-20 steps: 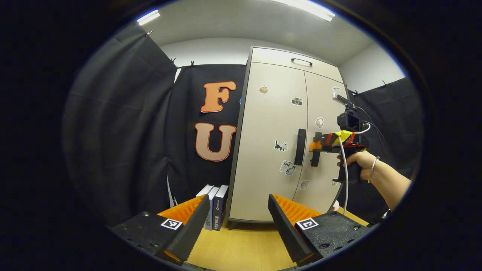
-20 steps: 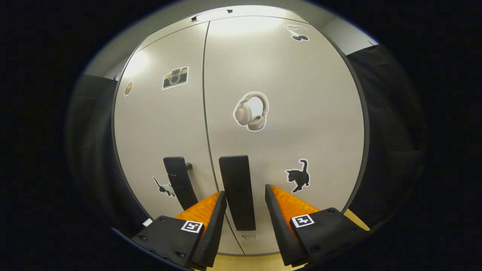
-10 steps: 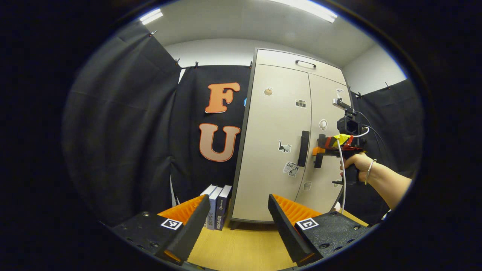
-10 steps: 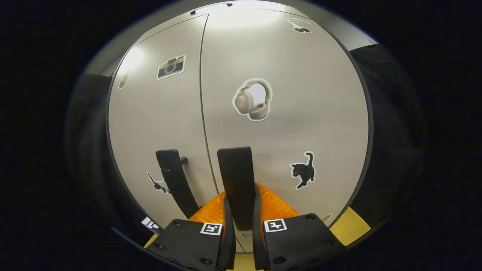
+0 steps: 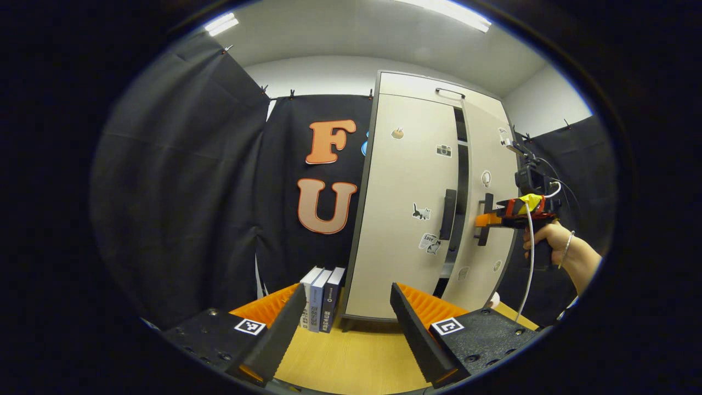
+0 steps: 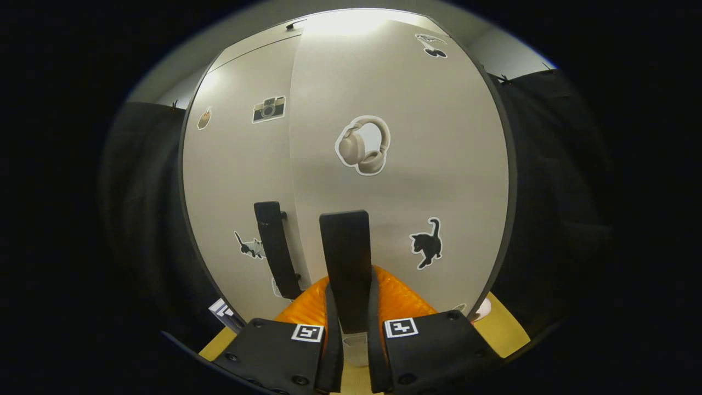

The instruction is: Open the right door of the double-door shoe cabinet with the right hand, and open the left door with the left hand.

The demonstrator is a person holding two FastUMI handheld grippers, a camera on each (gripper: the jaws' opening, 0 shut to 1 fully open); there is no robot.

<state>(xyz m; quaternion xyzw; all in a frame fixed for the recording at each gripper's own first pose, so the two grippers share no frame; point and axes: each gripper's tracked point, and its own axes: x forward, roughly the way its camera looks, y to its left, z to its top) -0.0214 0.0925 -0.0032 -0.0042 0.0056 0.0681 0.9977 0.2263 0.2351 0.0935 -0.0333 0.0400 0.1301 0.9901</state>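
At the middle of the right gripper view, my right tool [image 6: 351,334] is clamped on the right door handle [image 6: 345,263], one finger pressing each side of the black upright bar. The right door [image 6: 417,164] stands ajar: in the left gripper view a dark gap runs between it and the left door [image 5: 403,181], whose own handle [image 5: 448,214] is untouched. From that view I see the right tool [image 5: 483,219] reaching the right door handle from the side, held by a hand [image 5: 540,238] with a bracelet at the wrist. My left tool [image 5: 348,323] hangs with its fingers wide apart and holding nothing, well short of the shoe cabinet [image 5: 417,90] and low, over the counter [image 5: 351,362]. I count two doors, two handles, one small handle on the top panel. Three books [image 5: 321,299] stand upright on the counter just beside the cabinet's left side.
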